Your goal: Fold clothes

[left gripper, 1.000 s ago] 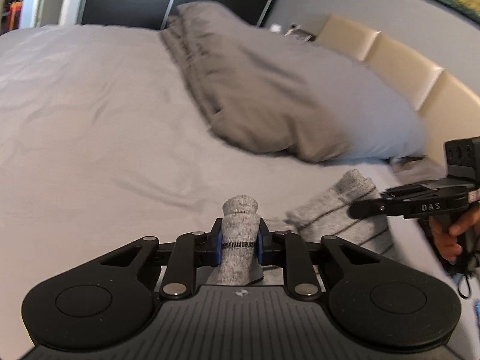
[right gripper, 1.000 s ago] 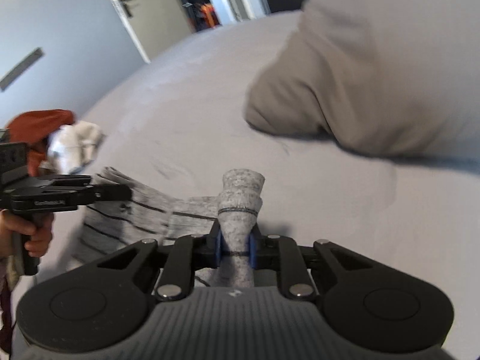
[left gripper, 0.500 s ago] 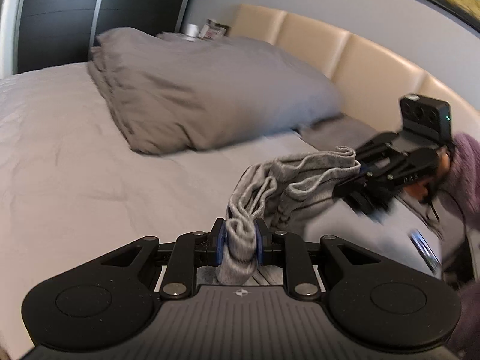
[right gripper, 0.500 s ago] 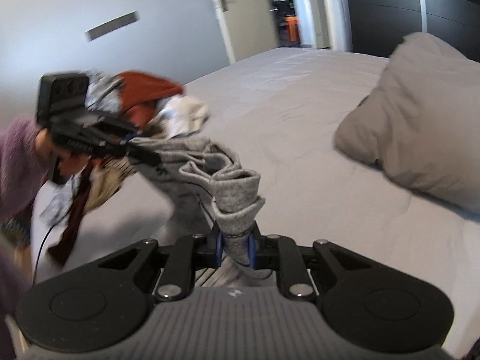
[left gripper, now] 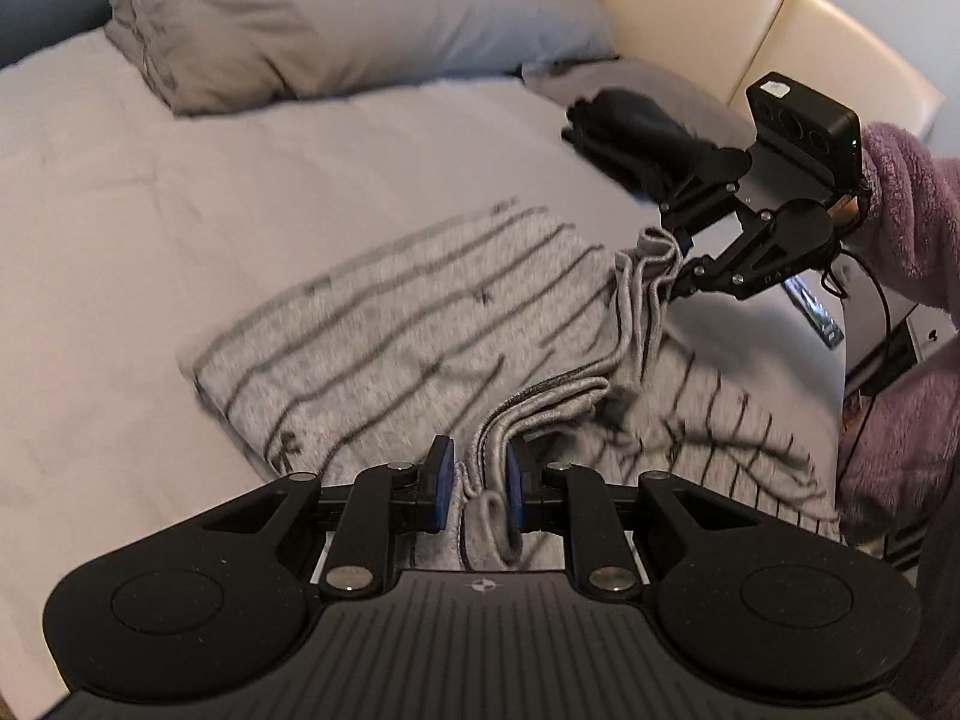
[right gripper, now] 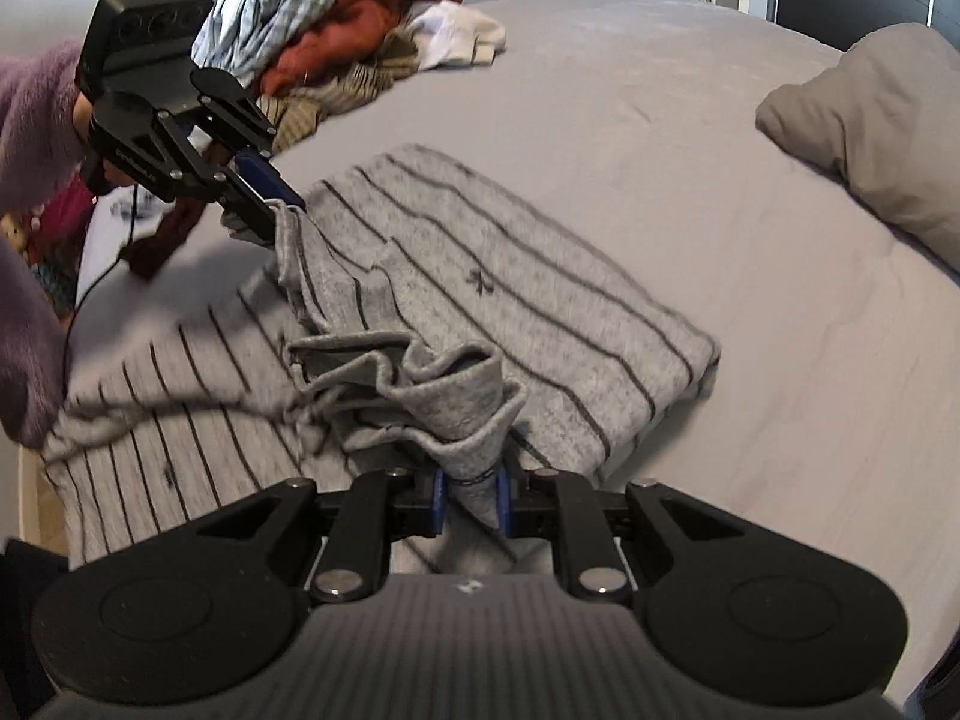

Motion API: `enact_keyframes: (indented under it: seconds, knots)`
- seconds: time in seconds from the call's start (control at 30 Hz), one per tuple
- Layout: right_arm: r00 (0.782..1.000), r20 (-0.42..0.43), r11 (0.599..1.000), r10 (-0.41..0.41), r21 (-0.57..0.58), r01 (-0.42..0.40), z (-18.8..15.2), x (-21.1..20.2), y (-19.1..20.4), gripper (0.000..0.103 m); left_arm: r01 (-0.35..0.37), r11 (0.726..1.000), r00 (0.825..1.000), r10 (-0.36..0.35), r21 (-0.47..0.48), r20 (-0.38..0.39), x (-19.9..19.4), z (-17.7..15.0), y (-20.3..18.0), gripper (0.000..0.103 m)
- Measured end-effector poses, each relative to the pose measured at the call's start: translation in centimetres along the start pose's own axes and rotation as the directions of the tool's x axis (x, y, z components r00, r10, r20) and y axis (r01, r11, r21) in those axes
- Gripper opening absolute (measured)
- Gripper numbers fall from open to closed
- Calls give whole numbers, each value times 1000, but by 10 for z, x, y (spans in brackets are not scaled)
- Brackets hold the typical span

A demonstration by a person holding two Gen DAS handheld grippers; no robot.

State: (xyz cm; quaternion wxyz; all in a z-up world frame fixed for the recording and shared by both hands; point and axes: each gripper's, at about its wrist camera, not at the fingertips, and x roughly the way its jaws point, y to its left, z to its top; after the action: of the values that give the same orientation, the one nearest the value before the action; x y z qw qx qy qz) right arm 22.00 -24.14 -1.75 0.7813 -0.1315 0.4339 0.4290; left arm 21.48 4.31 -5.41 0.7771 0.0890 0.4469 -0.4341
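Item: grey striped garment (right gripper: 480,276), knitted, dark thin stripes. It is laid across the grey bed (right gripper: 630,120), part flat on the sheet and part draped toward the near edge, with a bunched ridge of fabric running between the two grippers.

Grips: a gathered fold of the garment is clamped in the left gripper (left gripper: 477,483), its blue-padded fingers (left gripper: 443,480) drawn narrow on the cloth. A second bunched fold is pinched in the right gripper (right gripper: 471,495), fingers likewise narrow on the fabric. Both folds are held clear of the sheet.

Step in hand, as judged: one edge is being carried over the rest of the garment, so a fold is under way but not yet laid.

Next move, as judged: the held edge would need to be lowered level onto the flat part, edges matched, the slack ridge drawn out before release; an uneven set-down would leave wrinkles.

Surroundings: a purple fleecy sleeve (left gripper: 900,210) behind the right gripper; a pile of unfolded clothes (right gripper: 360,42) well apart at the far side; a grey pillow (left gripper: 360,18); a dark folded item (left gripper: 636,132) near the cream headboard (left gripper: 720,6).
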Motion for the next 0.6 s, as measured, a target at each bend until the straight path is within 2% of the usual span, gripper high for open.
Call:
enact_keyframes:
  seconds: [0.13,0.2,0.3,0.43,0.5,0.6]
  knots:
    - [1000,-3,999,-26,-42,26,-9,5,4,18,6,1000,999,-5,23,-47,11,-8,-7,12]
    - [999,24,1000,-22,-12,22,-6,-2,4,18,32,999,999,-32,5,-31,-1,-10,-10,3]
    - [997,75,1000,-4,32,2,-2,-18,2,18,23,1000,1000,-23,17,-17,-12,-10,-12,3]
    - [1000,11,999,-28,-15,28,-14,-5,8,18,19,1000,996,-17,25,-89,8,-20,-19,3]
    - [999,-16,998,-45,-55,44,-21,4,15,23,14,999,991,-8,40,-135,15,-23,-23,3]
    - [998,-27,994,-58,-97,55,-22,-1,24,34,-5,999,991,10,37,-137,9,-24,-27,3]
